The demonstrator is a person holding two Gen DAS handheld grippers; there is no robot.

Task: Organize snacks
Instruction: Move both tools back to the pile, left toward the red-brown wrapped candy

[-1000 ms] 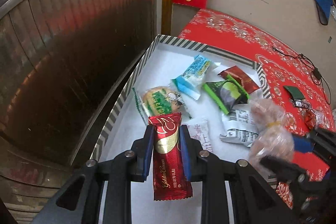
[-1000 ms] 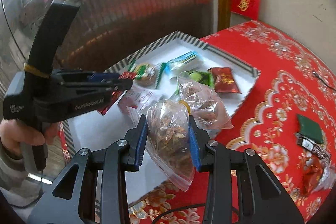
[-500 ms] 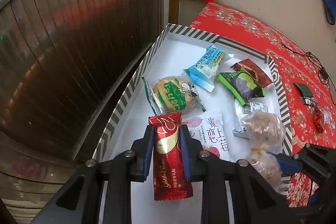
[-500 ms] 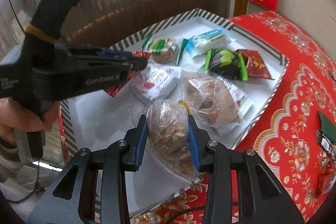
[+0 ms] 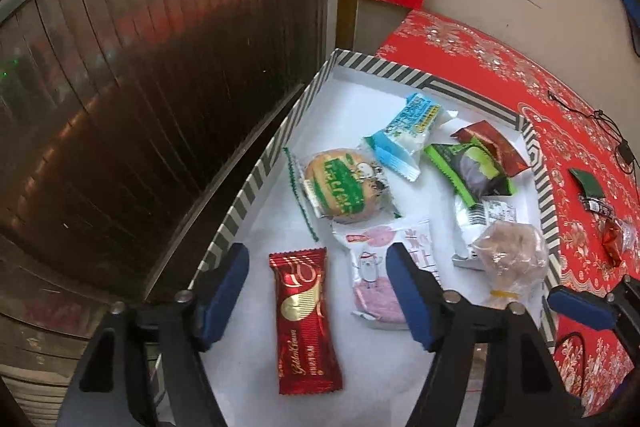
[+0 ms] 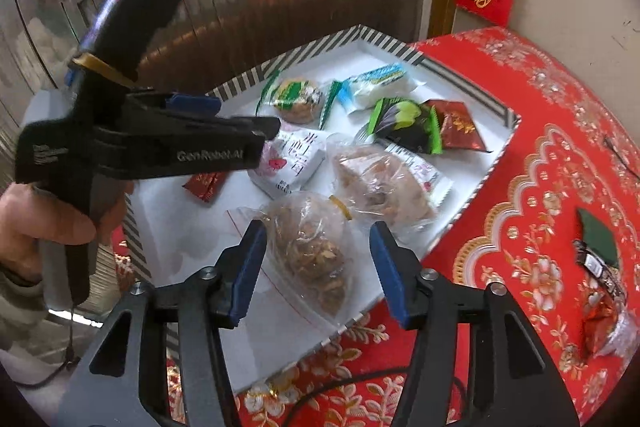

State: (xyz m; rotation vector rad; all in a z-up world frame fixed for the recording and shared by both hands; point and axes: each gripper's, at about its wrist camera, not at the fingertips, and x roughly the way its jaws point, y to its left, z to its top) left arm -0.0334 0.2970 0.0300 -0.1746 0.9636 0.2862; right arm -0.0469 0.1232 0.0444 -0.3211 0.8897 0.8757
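Observation:
A white tray with a striped rim [image 5: 260,179] [image 6: 476,183] holds several wrapped snacks. My left gripper [image 5: 316,291] is open, its blue pads apart on either side of a red chocolate bar [image 5: 306,323] that lies flat on the tray floor. My right gripper [image 6: 318,267] is open around a clear bag of brown snacks [image 6: 316,251] resting on the tray's near part. The left gripper's body [image 6: 160,143] shows in the right wrist view, hiding most of the red bar [image 6: 206,185].
In the tray lie a green-label biscuit [image 5: 344,187], a blue packet [image 5: 408,131], a green packet [image 5: 472,167], a red packet [image 5: 496,147], a pink-white packet [image 5: 376,267] and a second clear bag [image 6: 380,183]. Small items [image 6: 600,267] lie on the red tablecloth. A metal shutter [image 5: 140,67] stands left.
Both grippers have opened. The red bar dropped from the left gripper onto the tray. The clear bag left the right gripper and rests on the tray.

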